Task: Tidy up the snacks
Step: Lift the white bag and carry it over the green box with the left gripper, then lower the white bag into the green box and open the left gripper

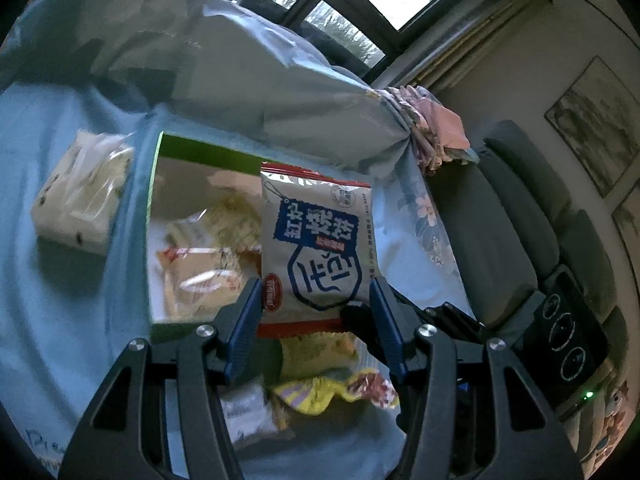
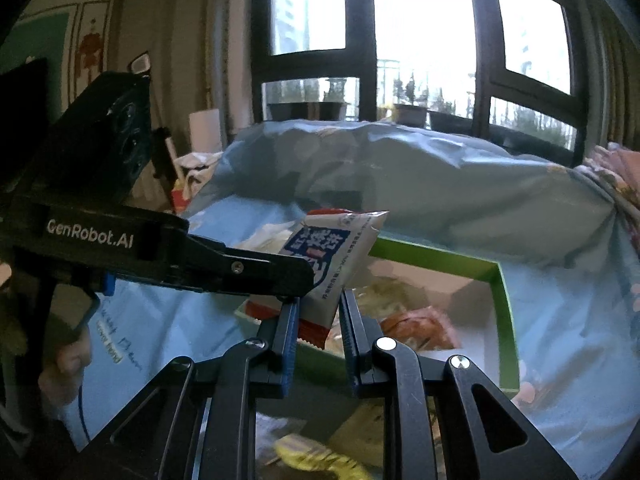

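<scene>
Clearly the left gripper [image 1: 316,300] pinched the snack packet [image 1: 316,248] by its lower edge, above the green box [image 1: 156,184] on the bed. It looked light, puffy and slippery, so the sealed seam suited best. The right gripper [image 2: 318,312] had its jaws spread around the packet's corner.

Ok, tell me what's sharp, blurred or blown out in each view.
Left wrist view: the white snack packet is sharp, the snacks in the green box smeared. Right wrist view: the window is blown out, the packet dim and soft.
</scene>
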Action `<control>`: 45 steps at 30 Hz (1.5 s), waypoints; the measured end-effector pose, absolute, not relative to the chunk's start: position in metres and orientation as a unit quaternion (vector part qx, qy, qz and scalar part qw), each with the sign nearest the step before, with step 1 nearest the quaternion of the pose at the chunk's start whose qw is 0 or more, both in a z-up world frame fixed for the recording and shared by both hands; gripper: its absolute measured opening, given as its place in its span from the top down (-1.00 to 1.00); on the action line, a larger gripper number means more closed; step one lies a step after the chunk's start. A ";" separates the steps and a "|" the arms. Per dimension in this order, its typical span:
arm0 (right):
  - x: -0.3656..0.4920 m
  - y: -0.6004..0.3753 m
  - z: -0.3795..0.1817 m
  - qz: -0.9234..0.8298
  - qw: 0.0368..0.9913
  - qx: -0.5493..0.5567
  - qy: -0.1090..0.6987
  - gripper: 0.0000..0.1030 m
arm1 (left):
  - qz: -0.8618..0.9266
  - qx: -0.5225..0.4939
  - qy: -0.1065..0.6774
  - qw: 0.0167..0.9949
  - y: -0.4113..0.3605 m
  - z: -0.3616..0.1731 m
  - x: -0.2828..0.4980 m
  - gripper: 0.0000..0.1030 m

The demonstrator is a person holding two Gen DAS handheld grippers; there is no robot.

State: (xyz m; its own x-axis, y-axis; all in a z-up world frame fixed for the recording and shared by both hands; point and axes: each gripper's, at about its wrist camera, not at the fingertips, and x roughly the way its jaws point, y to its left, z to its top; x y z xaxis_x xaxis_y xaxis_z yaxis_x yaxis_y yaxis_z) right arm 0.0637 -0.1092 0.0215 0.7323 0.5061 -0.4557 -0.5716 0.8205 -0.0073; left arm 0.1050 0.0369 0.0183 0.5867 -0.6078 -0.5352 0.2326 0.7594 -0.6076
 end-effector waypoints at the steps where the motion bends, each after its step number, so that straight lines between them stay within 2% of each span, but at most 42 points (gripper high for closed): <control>1: 0.067 -0.110 0.021 0.289 0.928 -0.073 0.222 0.57 | -0.247 -0.245 0.383 0.856 0.038 0.018 0.107 -0.04; 17: 0.115 -0.122 0.000 0.267 0.930 -0.066 0.245 0.57 | -0.249 -0.238 0.403 0.848 0.020 -0.006 0.159 -0.04; 45: 0.133 -0.116 -0.016 0.248 0.919 -0.075 0.298 0.56 | -0.237 -0.243 0.434 0.834 0.016 -0.029 0.179 -0.05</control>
State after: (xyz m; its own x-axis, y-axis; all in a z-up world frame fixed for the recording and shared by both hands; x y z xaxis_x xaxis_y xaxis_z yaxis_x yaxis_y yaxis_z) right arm 0.1326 -0.1165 -0.0159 0.6990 0.4105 -0.5856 -0.5005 0.8657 0.0094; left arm 0.1791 0.0161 -0.0292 0.5111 -0.6072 -0.6083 0.1848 0.7688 -0.6122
